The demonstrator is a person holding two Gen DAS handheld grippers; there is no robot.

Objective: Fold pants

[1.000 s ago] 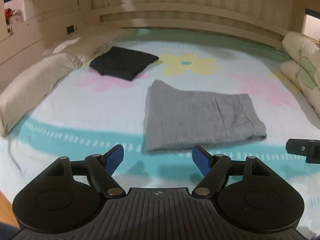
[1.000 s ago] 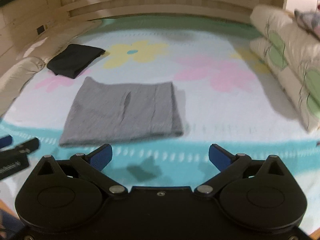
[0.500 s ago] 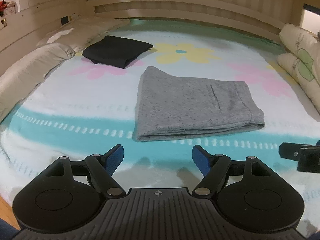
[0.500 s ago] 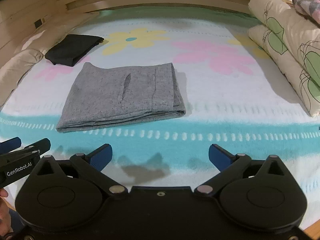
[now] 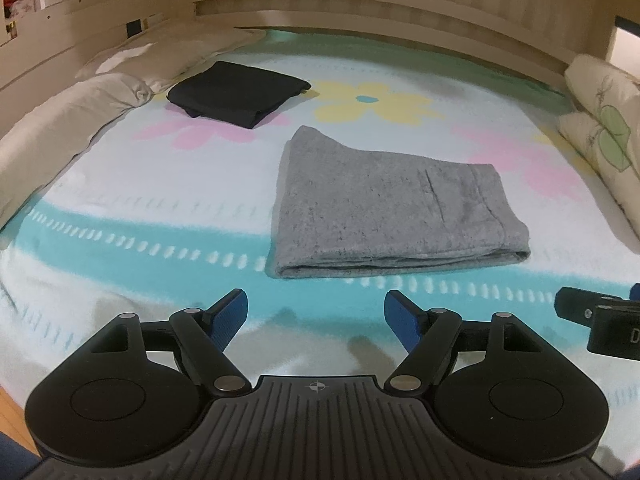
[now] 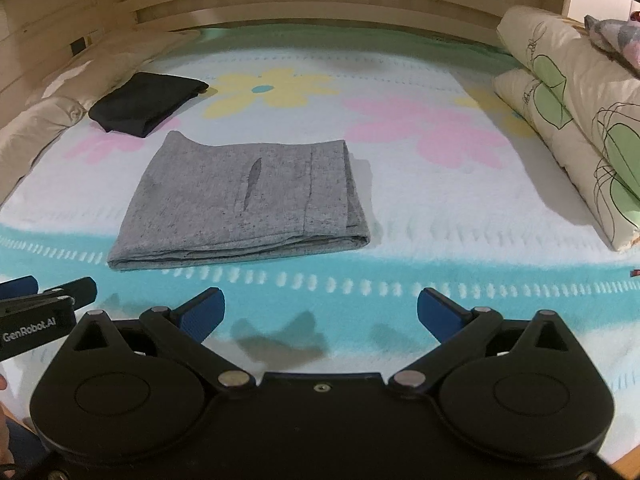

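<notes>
1. Grey pants (image 5: 384, 208) lie folded flat on the blanket (image 5: 140, 208), near both grippers.
2. Left gripper (image 5: 314, 314) and right gripper (image 6: 320, 308) hover with jaws wide, empty.
3. Check edges align; likely no regrasp needed.

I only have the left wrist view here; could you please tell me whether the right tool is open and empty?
Observer: Yes, the right tool is open, with nothing between its blue pads. It hangs over the teal stripe, short of the grey pants.
Operator: Thank you. Is there anything on the floral pillows that my frame cuts off?
Observer: A grey-patterned cloth lies on top of the two stacked floral pillows.
Operator: Does my left tool show on your side?
Observer: Only its finger ends, at the left edge of the right wrist view, with a label reading GenRobot.AI.
</notes>
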